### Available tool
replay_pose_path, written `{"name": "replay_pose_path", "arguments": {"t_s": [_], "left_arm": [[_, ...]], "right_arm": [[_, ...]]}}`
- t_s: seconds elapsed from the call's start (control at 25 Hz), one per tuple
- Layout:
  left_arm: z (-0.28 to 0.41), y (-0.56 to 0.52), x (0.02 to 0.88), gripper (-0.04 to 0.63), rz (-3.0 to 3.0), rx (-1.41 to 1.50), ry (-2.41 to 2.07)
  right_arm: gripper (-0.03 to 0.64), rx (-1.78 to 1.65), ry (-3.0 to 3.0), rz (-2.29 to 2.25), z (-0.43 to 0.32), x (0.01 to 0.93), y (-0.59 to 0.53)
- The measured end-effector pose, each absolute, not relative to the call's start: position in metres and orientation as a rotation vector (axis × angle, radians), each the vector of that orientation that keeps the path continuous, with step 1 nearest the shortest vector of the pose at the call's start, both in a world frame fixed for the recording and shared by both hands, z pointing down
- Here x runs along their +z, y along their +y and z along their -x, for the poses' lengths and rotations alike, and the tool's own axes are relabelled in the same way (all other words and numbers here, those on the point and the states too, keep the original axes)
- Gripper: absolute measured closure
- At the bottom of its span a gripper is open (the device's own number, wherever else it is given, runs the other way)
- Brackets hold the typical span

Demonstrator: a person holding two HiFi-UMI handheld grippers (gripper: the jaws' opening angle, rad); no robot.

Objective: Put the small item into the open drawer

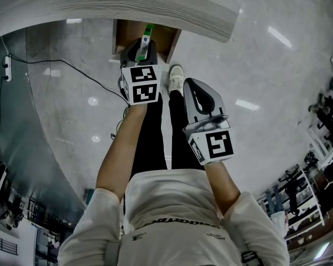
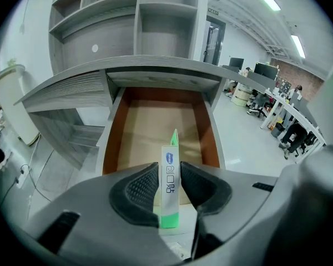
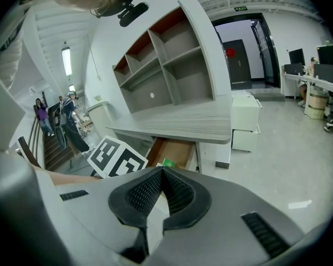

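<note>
The left gripper (image 2: pixel 169 168) points down at an open drawer (image 2: pixel 112 143) with reddish-brown sides and a pale tan bottom, set under a grey wood-grain desk top (image 2: pixel 155 65). A small narrow box (image 2: pixel 170 190), white with green ends, stands upright between the jaws. The jaws are parted slightly wider than the box: the right pad lies against it, and a thin gap shows at the left pad. The box's far end sits over the front part of the drawer. Its white face carries a small blue oval logo and, below that, dark characters running along its length; they are too small to read.

The right gripper (image 3: pixel 162 172) hangs off to the side, well apart from the drawer. Its black ribbed pads meet at the tips with nothing between them.

From the head view, each gripper bears a marker cube (image 1: pixel 140 83) printed with black-and-white square patterns. Dark print on the hem of the person's white shirt (image 1: pixel 172 204) cannot be read.
</note>
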State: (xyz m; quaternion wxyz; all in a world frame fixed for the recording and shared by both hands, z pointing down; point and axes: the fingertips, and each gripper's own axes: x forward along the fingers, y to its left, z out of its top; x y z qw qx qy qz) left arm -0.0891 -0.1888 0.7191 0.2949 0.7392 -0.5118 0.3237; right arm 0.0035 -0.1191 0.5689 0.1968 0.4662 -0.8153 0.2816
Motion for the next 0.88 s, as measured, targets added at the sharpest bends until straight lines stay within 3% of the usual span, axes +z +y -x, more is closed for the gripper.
{"name": "replay_pose_path", "arguments": {"t_s": [0.52,0.88], "left_arm": [[0.101,-0.185,0.701,0.457,-1.987,0.851,-1.390],[0.097,-0.183,0.644,0.465,-2.057,0.834,-1.411]], "right_arm": [[0.588,0.757,-2.302,-1.331,0.001,0.559,-0.110],[0.588,0.784,-2.339,-1.386,-0.003,0.523,-0.108]]}}
